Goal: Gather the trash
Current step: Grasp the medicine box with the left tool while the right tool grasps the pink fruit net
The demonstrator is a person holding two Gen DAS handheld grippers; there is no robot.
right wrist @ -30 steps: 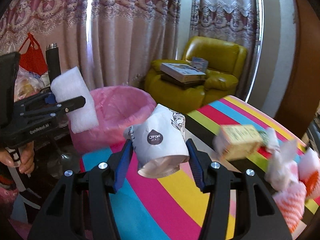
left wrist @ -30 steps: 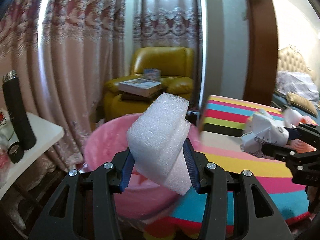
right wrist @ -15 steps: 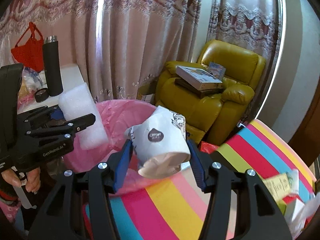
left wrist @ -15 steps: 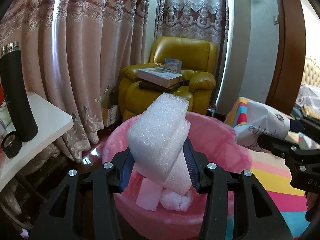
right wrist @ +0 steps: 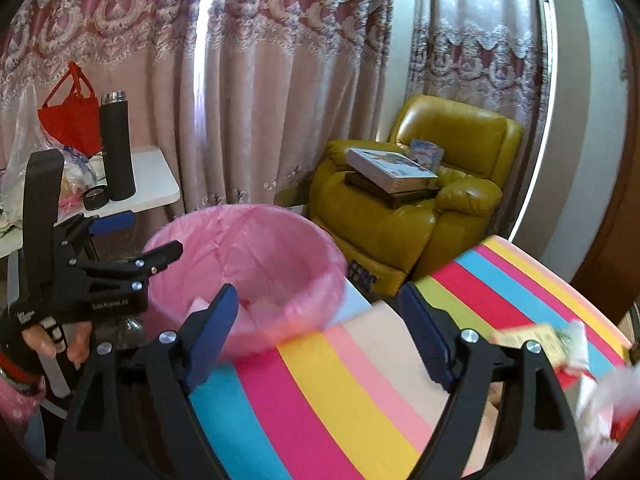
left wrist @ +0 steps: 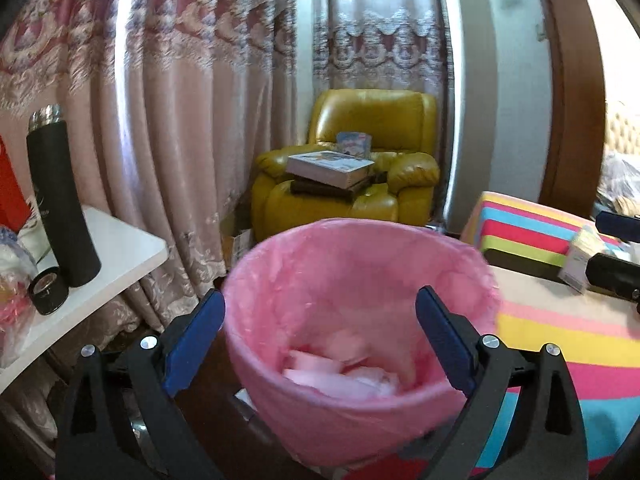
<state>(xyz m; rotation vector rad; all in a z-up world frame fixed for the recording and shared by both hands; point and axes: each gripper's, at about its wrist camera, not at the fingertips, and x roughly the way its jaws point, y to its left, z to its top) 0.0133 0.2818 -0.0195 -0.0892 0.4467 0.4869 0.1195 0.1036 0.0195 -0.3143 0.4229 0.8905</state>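
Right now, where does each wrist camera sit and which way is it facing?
Left wrist: on the left gripper, looking over the pink-lined bin; its open, empty jaws show.
Right wrist: on the right gripper, above the striped cloth; its open jaws, the left gripper and a hand show.
Shared: bin, yellow armchair, black flask.

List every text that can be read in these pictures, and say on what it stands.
"GenRobot.AI", faint: on the side of the left gripper.
"ERS", blue, its beginning hidden: on the box at the foot of the yellow armchair.
Covers of the books on the armchair: too small to read.
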